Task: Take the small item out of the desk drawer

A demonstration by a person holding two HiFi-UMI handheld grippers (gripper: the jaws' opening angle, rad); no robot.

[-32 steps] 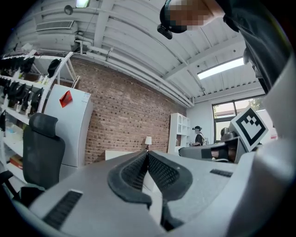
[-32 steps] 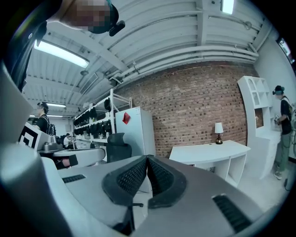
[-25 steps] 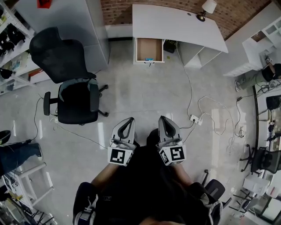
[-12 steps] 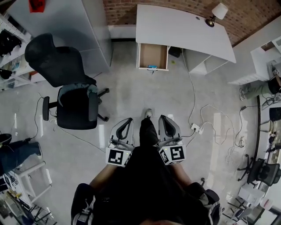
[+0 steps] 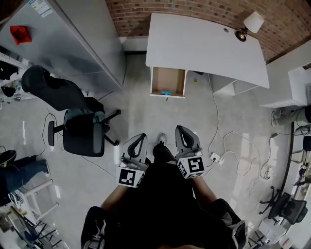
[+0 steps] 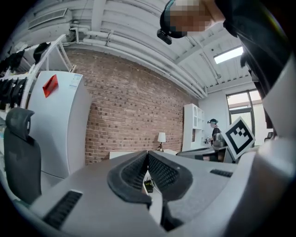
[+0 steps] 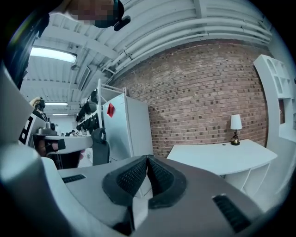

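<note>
Drawer (image 5: 167,80) stands open under the left part of the white desk (image 5: 204,44), which is set against the brick wall (image 5: 194,7). Small blue item (image 5: 166,92) lies inside the drawer, at its front edge, about mid-width — nothing touches it. Person stands on the pale floor (image 5: 160,114) well back from the desk and facing the drawer, one shoe (image 5: 162,139) showing between the two grippers. Left gripper (image 5: 141,136) is held low in front of the body, jaws pressed together with nothing between them; its own view shows the black ribbed pads (image 6: 133,172) meeting at the tip. Right gripper (image 5: 180,129) sits near it on the other side of the shoe, roughly level, jaws likewise closed on nothing, pads touching at the tip. Both point toward the desk and are well apart from the drawer and the item. Lamp (image 5: 250,23) with a white shade stands on the desk's far right corner. Black office chair (image 5: 82,129) is left of the person, near a tall white cabinet (image 5: 73,44) with a red tag (image 5: 21,35) on it. White power strip (image 5: 214,157) lies on the floor just right of the right gripper. At the far left edge — someone's leg in jeans (image 5: 20,171).
</note>
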